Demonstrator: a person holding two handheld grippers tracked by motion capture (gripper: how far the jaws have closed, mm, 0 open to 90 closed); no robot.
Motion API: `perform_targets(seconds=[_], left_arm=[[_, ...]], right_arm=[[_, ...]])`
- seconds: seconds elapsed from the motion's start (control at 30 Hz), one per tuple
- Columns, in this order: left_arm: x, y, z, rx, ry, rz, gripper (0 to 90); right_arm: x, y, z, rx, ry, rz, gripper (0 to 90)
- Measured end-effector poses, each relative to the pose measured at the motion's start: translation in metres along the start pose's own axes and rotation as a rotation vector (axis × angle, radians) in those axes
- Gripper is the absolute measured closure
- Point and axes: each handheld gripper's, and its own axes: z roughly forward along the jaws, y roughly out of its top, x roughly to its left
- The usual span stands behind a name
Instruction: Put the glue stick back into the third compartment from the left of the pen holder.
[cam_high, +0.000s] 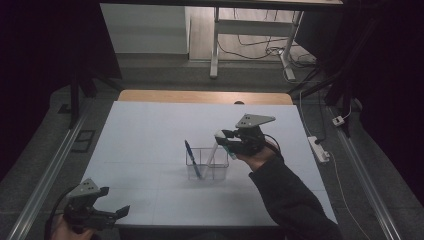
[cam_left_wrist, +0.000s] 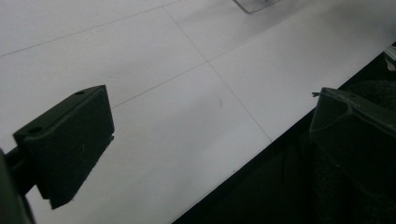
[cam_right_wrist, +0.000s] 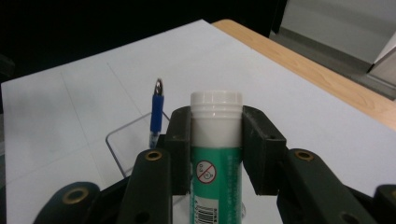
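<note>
Over mid-counter (cam_high: 150, 125), right gripper (cam_high: 220, 135) clamped on one glue stick (cam_right_wrist: 215, 154): white ribbed cap, green cylindrical body, barcode and prohibition icon legible in right gripper view; from high view, just a pale tube slanting down into the box. Directly below, one clear plastic box (cam_high: 207, 163), square, thin-walled, with one blue pen (cam_high: 192, 158) leaning inside. Near bottom-left edge, left gripper (cam_high: 120, 212) open, nothing between jaws; matte black blocky pads (cam_left_wrist: 70, 144) over white sheet with faint grid lines. Wood strip along far edge.
</note>
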Motion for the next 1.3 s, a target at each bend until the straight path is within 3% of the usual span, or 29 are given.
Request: perform_targets(seconds=[0.27, 0.73, 1.13, 1.3], left_arm=[[0.0, 0.0, 0.0, 0.0, -0.001, 0.001, 0.2], [0.0, 0.0, 0.0, -0.002, -0.001, 0.001, 0.2], [0.0, -0.001, -0.001, -0.003, -0.002, 0.003, 0.1], [0.0, 0.0, 0.0, -0.002, -0.002, 0.004, 0.1]], right_arm=[[0.011, -0.003, 0.017, -0.045, 0.018, -0.018, 65.3], [0.018, -0.019, 0.033, -0.068, 0.054, -0.037, 65.1], [0.018, -0.03, 0.036, -0.06, 0.048, -0.069, 64.9], [0.018, -0.034, 0.036, -0.033, 0.041, -0.074, 64.7]])
